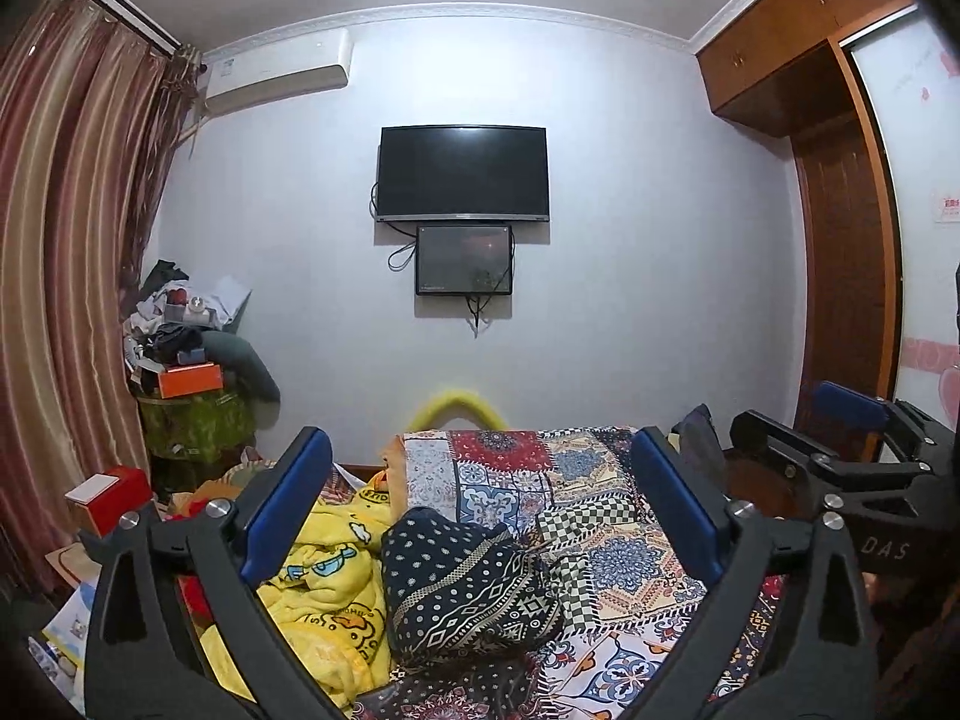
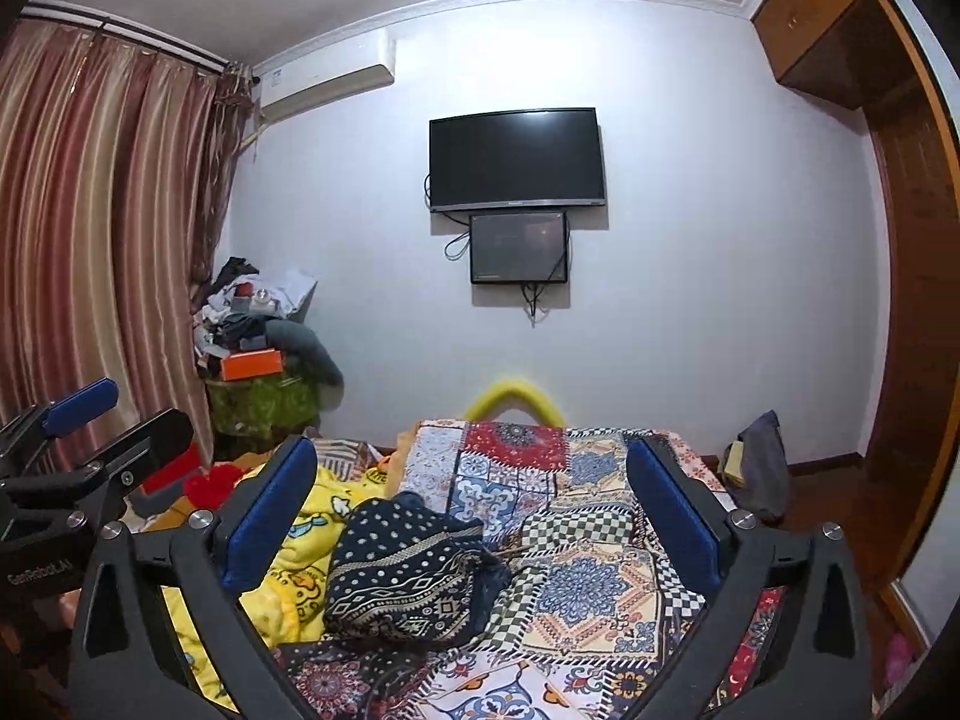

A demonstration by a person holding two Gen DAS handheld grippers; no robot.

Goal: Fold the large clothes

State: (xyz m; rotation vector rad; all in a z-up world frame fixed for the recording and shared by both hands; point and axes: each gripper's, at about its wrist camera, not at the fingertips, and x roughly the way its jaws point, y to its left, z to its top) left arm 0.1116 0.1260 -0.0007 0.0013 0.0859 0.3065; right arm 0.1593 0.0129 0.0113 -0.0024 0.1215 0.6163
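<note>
Well, both grippers hang level over the bed, side by side, each spread as wide as it goes with nothing between the blue pads. The left gripper [image 1: 480, 480] frames the bedding ahead of it; the right gripper [image 2: 471, 480] does the same, just beside it at about three o'clock.

Ahead of them, the dark navy garment [image 1: 462, 576] sits in a bunched, rounded heap, white dots across its top and bands of white diamond and zigzag pattern lower down. Its edges are tucked under or rolled, so I cannot make out a sleeve, hem or collar. It rests on the patchwork bedspread [image 1: 576, 480], near the bedspread's edge at nine o'clock, and it touches the rumpled yellow cartoon blanket [image 1: 324, 564] on that side.

From the garment toward three o'clock the bedspread lies fairly flat and open, squares of red, blue and checker running to the foot of the bed at twelve o'clock, where a yellow padded arch [image 1: 456, 408] rises. At nine o'clock the room is crowded: the blanket, a red box [image 1: 111, 495], then a piled-up stand [image 1: 192, 384] against the curtain [image 1: 66, 240]. At three o'clock a dark bag [image 2: 762, 468] stands beside the bed before the wooden wardrobe [image 2: 906, 300]. A television [image 1: 462, 174] hangs on the far wall.
</note>
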